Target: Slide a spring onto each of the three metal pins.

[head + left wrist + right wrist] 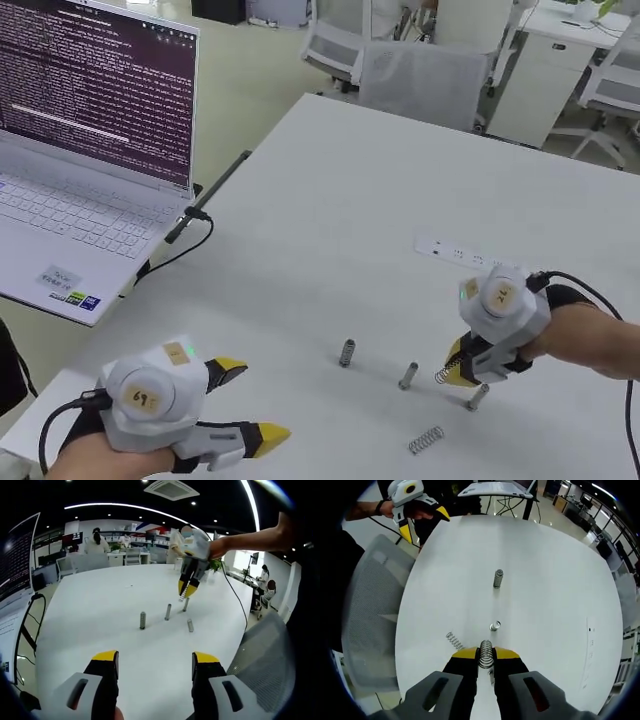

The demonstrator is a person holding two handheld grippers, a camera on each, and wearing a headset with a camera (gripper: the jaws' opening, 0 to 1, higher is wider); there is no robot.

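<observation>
White table [330, 200] in an open office, laptop [90, 150] and cable [205, 200] at its left edge, chairs [425, 80] past the far edge. Plenty of bare top around three pins: left pin [346, 352] already sprung, middle pin [408, 376] bare, third pin [477, 397] just beside right gripper [458, 372], clamped on a spring [485, 653]. Nearby, loose spring [426, 439] lying flat. Well apart, left gripper [255, 402] agape, empty.

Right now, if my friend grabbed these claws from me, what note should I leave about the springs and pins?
Left claw: open, empty, above the table.
Right claw: shut on a spring, near the right pin.
Done: left pin has its spring.
Left to do: middle pin and right pin are bare; a loose spring lies on the table nearby.
</observation>
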